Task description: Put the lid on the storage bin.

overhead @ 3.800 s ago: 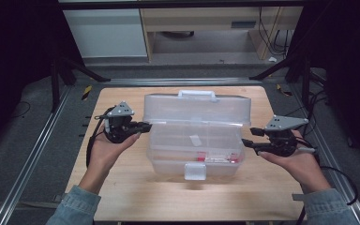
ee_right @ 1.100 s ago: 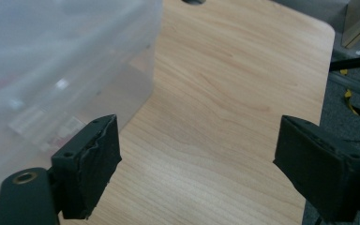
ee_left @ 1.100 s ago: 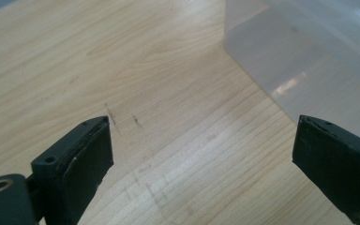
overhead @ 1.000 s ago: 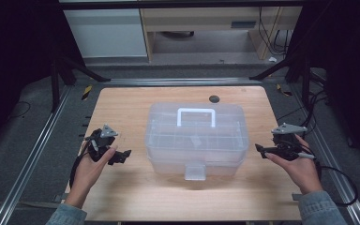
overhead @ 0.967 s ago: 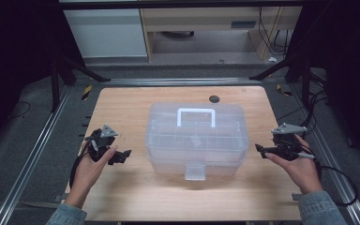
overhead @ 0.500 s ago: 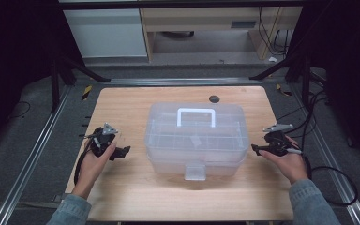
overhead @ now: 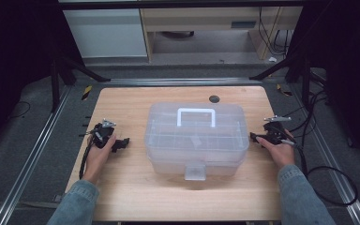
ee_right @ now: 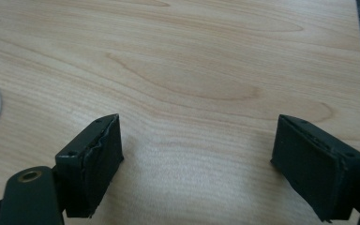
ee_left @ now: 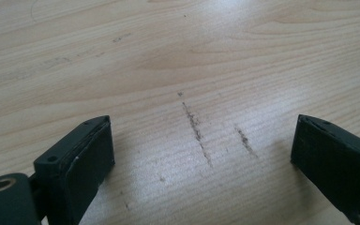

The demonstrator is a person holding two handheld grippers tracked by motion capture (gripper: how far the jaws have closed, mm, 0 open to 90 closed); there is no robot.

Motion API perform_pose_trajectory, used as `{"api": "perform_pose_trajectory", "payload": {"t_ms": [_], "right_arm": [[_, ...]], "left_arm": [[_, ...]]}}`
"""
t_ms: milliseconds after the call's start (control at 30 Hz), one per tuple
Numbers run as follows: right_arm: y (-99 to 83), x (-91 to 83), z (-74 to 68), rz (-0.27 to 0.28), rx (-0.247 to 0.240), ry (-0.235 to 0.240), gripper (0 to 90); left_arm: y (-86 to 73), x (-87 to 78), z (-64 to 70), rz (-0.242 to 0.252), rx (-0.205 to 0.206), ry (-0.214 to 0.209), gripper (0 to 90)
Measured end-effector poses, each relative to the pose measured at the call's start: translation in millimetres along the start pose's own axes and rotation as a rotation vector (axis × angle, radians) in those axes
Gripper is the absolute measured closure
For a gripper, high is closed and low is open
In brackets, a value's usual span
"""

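Both grippers gape wide and hold nothing — the left gripper (overhead: 122, 143) and right gripper (overhead: 255, 137) flank the clear plastic storage box (overhead: 196, 138), lid closed, mid-table (overhead: 126, 187) — contents too faint to tell.

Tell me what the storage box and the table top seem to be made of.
Storage box: likely clear plastic, slightly frosted; the inner dividers show through the lid. Its handle looks like opaque white plastic. Table top: light wood or wood laminate, with visible grain.

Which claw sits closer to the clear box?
The right claw: its tips nearly reach the clear box, while the left claw leaves bare table between.
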State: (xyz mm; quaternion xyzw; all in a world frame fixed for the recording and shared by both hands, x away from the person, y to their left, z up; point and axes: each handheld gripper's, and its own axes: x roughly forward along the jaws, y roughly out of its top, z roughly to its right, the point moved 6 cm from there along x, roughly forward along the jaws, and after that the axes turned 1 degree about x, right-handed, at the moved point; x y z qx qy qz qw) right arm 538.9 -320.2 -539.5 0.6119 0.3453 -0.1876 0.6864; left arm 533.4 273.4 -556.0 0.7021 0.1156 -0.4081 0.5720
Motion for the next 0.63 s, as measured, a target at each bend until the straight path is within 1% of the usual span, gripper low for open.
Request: {"api": "perform_pose_trajectory", "payload": {"t_ms": [33, 100, 133, 167, 200, 267, 367, 400, 433, 467, 533, 633], "right_arm": [[0.4, 2.7, 0.6, 0.010, 0.002, -0.001, 14.8], [2.5, 5.7, 1.7, 0.029, 0.010, -0.003, 15.2], [3.6, 7.6, 2.2, 0.040, 0.007, -0.001, 14.1], [3.6, 7.6, 2.2, 0.040, 0.007, -0.001, 14.1], [5.3, 10.7, 1.8, 0.046, 0.001, -0.001, 12.2], [6.5, 12.3, 2.0, 0.043, -0.003, -0.004, 10.7], [7.0, 12.9, 0.3, 0.040, -0.007, 0.007, 10.2], [6.8, 13.5, -4.0, 0.035, -0.033, 0.029, 6.4], [6.7, 14.3, -6.3, 0.029, -0.043, 0.033, 3.5], [5.9, 14.8, -9.9, 0.016, -0.048, 0.042, 0.9], [5.1, 14.5, -10.9, 0.013, -0.050, 0.042, 0.5], [4.9, 14.3, -11.0, 0.009, -0.042, 0.043, 0.4]], "left_arm": [[0.3, 1.1, -0.1, 0.007, -0.004, 0.000, 5.4], [0.9, 3.5, 0.1, 0.024, 0.001, -0.004, 3.9], [1.0, 4.0, 0.1, 0.027, 0.002, -0.005, 3.2], [1.0, 4.0, 0.1, 0.027, 0.002, -0.005, 2.9], [1.7, 4.8, -0.2, 0.028, 0.004, -0.007, 2.7], [1.9, 5.1, -0.4, 0.028, 0.005, -0.007, 2.4], [1.8, 5.1, -0.4, 0.027, 0.005, -0.007, 2.3], [1.8, 5.1, -0.4, 0.026, 0.003, -0.006, 2.1], [1.8, 5.1, -0.4, 0.026, 0.003, -0.006, 1.9], [1.0, 4.8, -0.8, 0.020, -0.006, 0.003, 1.0], [0.1, 4.4, -0.7, 0.016, -0.013, 0.006, 0.0], [0.0, 4.4, -0.8, 0.015, -0.013, 0.006, 0.0]]}}
